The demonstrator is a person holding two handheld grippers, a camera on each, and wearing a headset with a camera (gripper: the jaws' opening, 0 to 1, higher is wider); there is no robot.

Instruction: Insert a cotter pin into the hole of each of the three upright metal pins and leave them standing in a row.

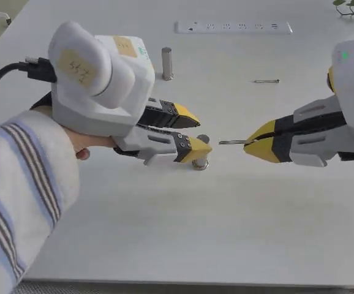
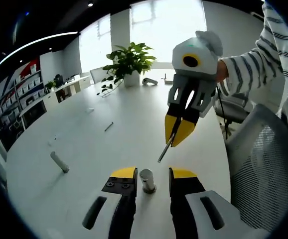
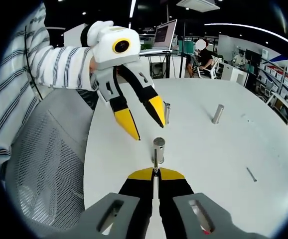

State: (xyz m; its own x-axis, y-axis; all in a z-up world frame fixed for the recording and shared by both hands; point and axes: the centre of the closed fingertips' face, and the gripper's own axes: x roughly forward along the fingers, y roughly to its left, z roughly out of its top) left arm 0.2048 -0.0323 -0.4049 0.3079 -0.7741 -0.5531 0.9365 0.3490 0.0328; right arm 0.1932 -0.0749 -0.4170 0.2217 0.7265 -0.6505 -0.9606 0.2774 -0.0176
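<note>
The metal pin (image 2: 147,180) you're working on stands upright on the white tabletop (image 1: 165,233). The cotter pin (image 1: 231,142) is held level and aimed at its upper end, with the tip just short of it in the head view. Your right gripper (image 1: 249,145) has its jaws pressed together on the back end of that cotter pin. Your left gripper (image 1: 204,135) is spread wide, and in the left gripper view the metal pin sits just ahead of the tips, in line with the gap and not clamped. In the head view the lower yellow tip looks right up against the pin, and I can't tell whether it touches. Space is tight between the two grippers, with just that short stretch the cotter pin spans. Everywhere else you've got room, with plain bare tabletop from the pin all the way to the near edge. A second metal pin (image 1: 166,64) stands well apart on the far side, and a spare cotter pin (image 1: 266,81) lies flat off to its right. A power strip (image 1: 233,27) sits beyond both of them. In the right gripper view a third metal pin (image 3: 167,113) stands just beside one left jaw tip. A mesh chair (image 3: 49,164) sits right off the tabletop's curved edge there.
</note>
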